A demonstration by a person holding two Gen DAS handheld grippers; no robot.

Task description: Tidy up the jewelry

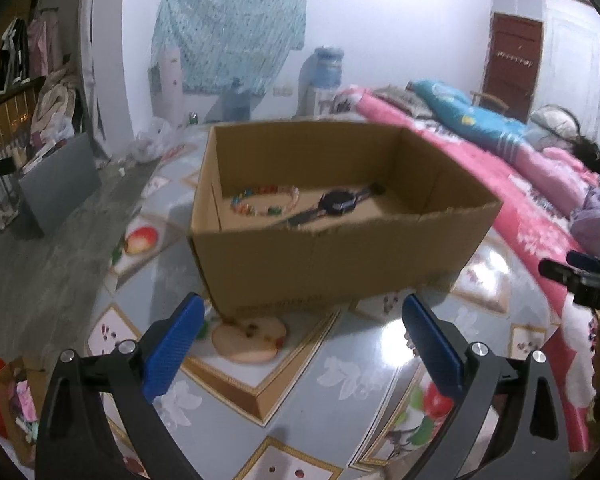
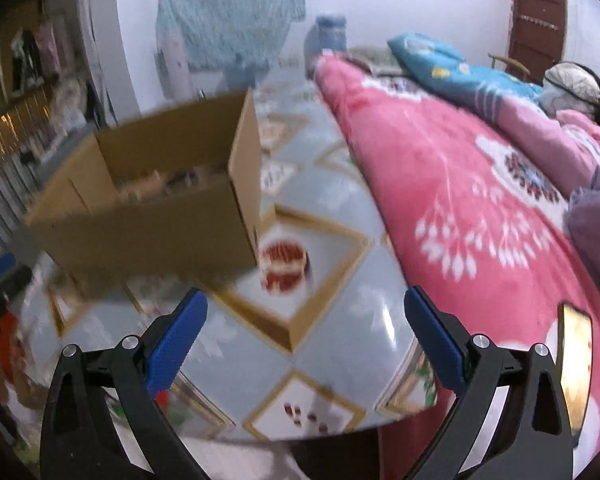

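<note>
An open cardboard box [image 1: 340, 256] stands on the table [image 1: 340, 364], which has a glossy patterned cover. Inside it lie a ring of coloured beads [image 1: 266, 200] and a black wristwatch [image 1: 336, 202]. My left gripper [image 1: 302, 304] hovers open in front of the box's near wall, nothing between its blue fingers [image 1: 176, 344]. My right gripper [image 2: 306, 296] is open and empty too, over the table [image 2: 340, 328] to the right of the blurred box [image 2: 160, 232]. Its tip shows at the right edge of the left wrist view [image 1: 580, 276].
A bed with a pink flowered blanket [image 2: 480, 208] runs along the table's right side; a person [image 1: 580, 144] lies on it. A phone [image 2: 576, 364] rests on the blanket. The table's near edge [image 2: 340, 428] is just below my right gripper. A grey panel [image 1: 60, 176] stands left.
</note>
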